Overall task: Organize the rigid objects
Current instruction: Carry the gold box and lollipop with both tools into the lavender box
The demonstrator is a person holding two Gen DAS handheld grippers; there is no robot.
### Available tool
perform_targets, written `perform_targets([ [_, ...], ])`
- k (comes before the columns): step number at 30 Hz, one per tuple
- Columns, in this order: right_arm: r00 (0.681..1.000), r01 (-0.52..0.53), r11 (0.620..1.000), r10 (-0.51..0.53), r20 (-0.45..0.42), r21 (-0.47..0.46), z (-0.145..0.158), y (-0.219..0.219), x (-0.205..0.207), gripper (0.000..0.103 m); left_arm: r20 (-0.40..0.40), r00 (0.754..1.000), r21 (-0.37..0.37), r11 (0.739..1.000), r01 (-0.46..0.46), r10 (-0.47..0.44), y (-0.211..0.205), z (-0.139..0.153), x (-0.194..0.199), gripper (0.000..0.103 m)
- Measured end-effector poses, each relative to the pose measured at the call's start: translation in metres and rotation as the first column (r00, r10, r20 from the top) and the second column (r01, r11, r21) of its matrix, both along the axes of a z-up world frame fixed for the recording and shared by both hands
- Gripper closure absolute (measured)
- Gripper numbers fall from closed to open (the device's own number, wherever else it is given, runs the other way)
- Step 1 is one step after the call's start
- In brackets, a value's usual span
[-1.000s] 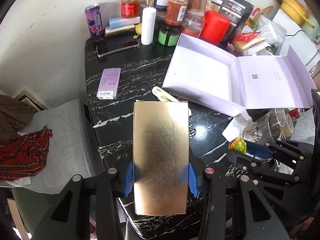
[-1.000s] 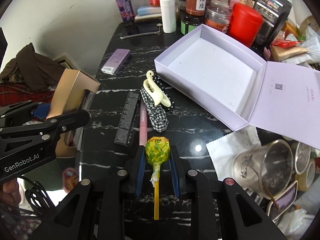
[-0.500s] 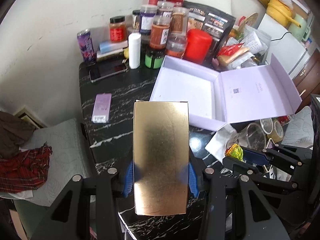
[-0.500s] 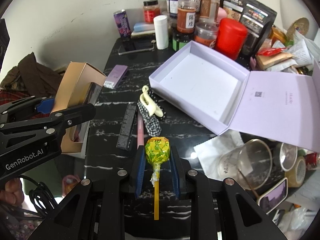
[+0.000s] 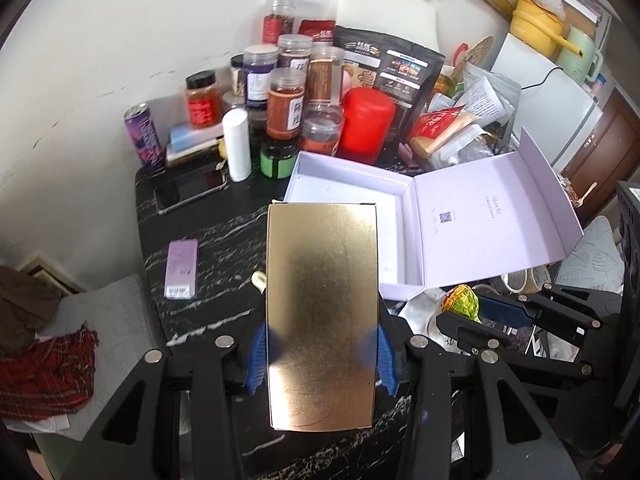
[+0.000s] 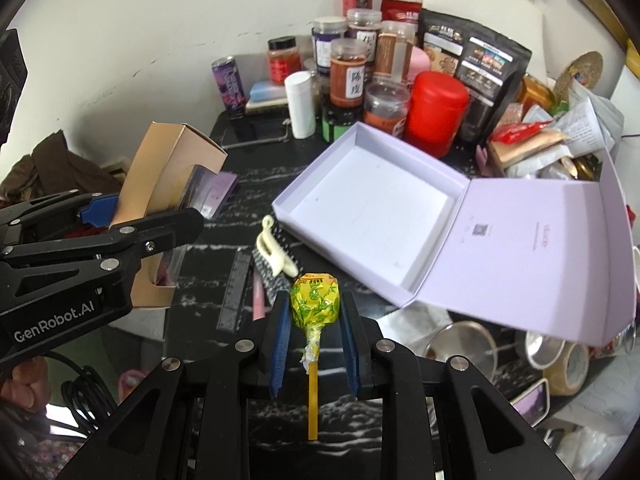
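While both grippers hang above the black marble-patterned table, the scene reads like this:
Left gripper: blue pads pressed against the long sides of a flat gold cardboard box — held lengthwise, its far end pointing at the open case.
Right gripper: narrow grip on a lollipop in a yellow-green wrapper, yellow stick pointing back toward the camera.
Gold box, seen from the right: tilted, with a cut-out window in its side, well left of the lollipop.
Open case: a shallow lilac cardboard gift box with a hinged lid lies on the table ahead of both grippers, lid folded out to the right, tray bare.
Nearer the grippers: a cream plastic hair claw on checked fabric — just left of the case.
Far edge: a red cylindrical canister, spice jars, a white bottle, a purple drink can.
Left edge: a small lilac carton, flat on the table.
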State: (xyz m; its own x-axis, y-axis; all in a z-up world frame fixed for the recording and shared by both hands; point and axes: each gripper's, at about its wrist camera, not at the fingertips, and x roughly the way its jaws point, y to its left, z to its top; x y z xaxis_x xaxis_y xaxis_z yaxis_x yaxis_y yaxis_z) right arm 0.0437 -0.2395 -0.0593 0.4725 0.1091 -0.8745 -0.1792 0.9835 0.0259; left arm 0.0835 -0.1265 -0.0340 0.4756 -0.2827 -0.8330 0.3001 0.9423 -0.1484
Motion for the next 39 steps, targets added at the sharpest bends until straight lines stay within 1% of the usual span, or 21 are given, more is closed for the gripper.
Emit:
perform_targets([
  [10, 0.999, 0.034, 0.999, -0.033, 0.028, -0.010, 0.008, -0.025, 0.035, 0.079, 0.008, 0.999, -0.007, 0.999, 0.047, -0.047, -0.027, 0.003, 0.041, 0.059],
  [19, 0.997, 0.071, 0.997, -0.071, 0.027, -0.009, 0.001, -0.049, 0.075, 0.079, -0.002, 0.997, -0.002, 0.997, 0.074, -0.074, -0.051, -0.007, 0.082, 0.059],
  [30, 0.992, 0.126, 0.992, -0.126, 0.010, -0.011, -0.019, -0.081, 0.125, 0.079, -0.031, 0.992, 0.015, 0.992, 0.123, -0.123, -0.083, -0.036, 0.131, 0.059],
  [39, 0.982, 0.189, 0.982, -0.189, -0.027, -0.012, -0.050, -0.104, 0.161, 0.079, -0.091, 0.983, 0.025, 0.987, 0.161, -0.158, -0.105, -0.077, 0.167, 0.059],
])
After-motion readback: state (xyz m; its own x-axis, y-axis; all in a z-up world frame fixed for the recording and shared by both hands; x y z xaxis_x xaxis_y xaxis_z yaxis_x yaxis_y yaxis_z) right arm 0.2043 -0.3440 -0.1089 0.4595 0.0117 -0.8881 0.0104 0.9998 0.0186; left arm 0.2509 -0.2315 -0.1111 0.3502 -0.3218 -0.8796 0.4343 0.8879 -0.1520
